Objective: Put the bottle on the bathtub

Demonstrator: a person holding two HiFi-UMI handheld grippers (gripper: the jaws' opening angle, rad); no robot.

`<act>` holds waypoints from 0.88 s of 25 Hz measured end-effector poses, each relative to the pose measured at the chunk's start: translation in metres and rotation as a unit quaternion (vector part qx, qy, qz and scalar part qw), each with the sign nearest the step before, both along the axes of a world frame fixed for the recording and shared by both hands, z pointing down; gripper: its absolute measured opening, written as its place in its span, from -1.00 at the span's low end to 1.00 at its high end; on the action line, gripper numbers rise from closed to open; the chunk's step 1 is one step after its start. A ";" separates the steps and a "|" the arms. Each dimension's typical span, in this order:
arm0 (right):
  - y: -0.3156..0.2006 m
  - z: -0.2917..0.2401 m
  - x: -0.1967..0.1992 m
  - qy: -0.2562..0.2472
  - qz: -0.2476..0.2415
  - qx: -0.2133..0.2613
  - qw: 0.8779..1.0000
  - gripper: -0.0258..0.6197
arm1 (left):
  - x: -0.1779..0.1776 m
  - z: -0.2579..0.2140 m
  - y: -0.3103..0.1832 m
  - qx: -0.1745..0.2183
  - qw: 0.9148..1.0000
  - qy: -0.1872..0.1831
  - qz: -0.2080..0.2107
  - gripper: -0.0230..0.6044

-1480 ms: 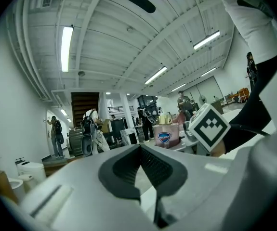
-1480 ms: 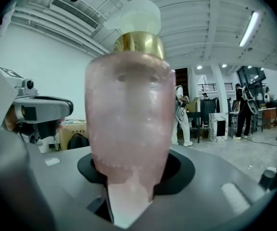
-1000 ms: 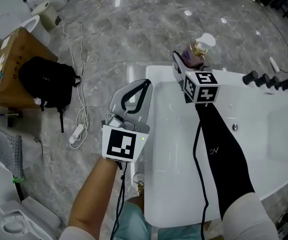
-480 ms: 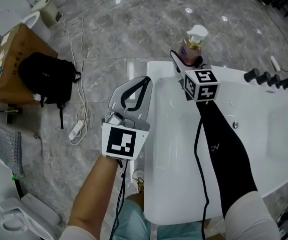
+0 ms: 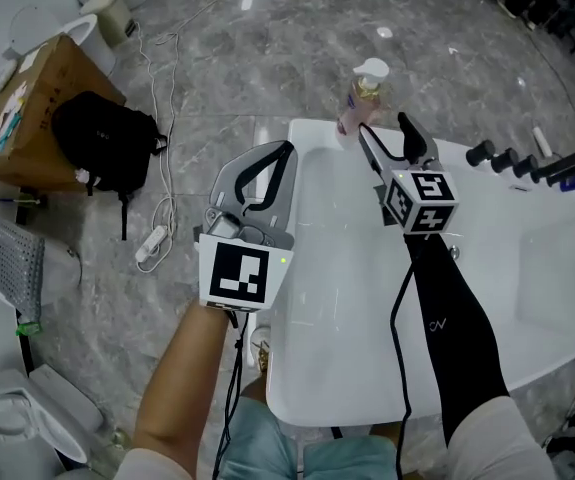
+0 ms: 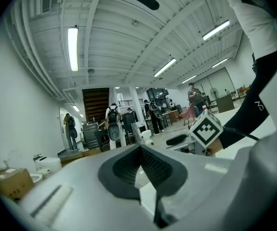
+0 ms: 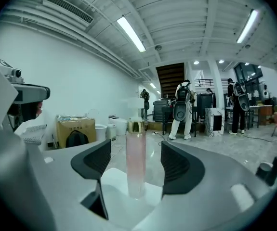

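Bottle [image 5: 360, 103] stands upright on the bathtub [image 5: 312, 368] corner rim, untouched by the spread right tongs [image 5: 383, 126], left tongs [image 5: 285, 153] closed on nothing; risk: it's tall, narrow, near the edge, so a clipping jaw could topple it.

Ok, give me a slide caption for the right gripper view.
Right tool, jaws apart, faces the pink bottle standing upright on the bathtub rim.
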State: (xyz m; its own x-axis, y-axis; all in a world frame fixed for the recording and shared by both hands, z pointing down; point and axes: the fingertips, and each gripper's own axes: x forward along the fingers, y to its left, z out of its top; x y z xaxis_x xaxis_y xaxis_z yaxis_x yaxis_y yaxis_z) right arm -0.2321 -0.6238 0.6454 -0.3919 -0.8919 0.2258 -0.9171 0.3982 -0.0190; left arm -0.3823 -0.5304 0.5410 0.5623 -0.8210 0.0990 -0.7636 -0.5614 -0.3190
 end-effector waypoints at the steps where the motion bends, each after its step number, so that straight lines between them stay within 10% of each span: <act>1: 0.011 -0.012 0.001 -0.001 -0.005 0.002 1.000 0.19 | 0.002 -0.009 0.007 0.003 1.000 -0.007 -0.005 -0.92; 13: 0.141 -0.179 0.043 0.013 -0.059 0.022 0.998 0.15 | 0.036 -0.133 0.119 -0.033 0.997 0.004 -0.077 -0.92; 22: 0.240 -0.279 0.079 -0.016 -0.054 0.041 0.998 0.14 | 0.094 -0.215 0.191 -0.032 0.998 0.012 -0.047 -0.92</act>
State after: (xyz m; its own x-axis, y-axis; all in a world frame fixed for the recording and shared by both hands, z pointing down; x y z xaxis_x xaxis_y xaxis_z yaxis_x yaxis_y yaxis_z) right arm -0.1532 -0.3841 0.3660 -0.4918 -0.8596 0.1385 -0.8687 0.4952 -0.0111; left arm -0.2879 -0.3393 0.3256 0.4864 -0.8624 0.1404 -0.8208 -0.5060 -0.2651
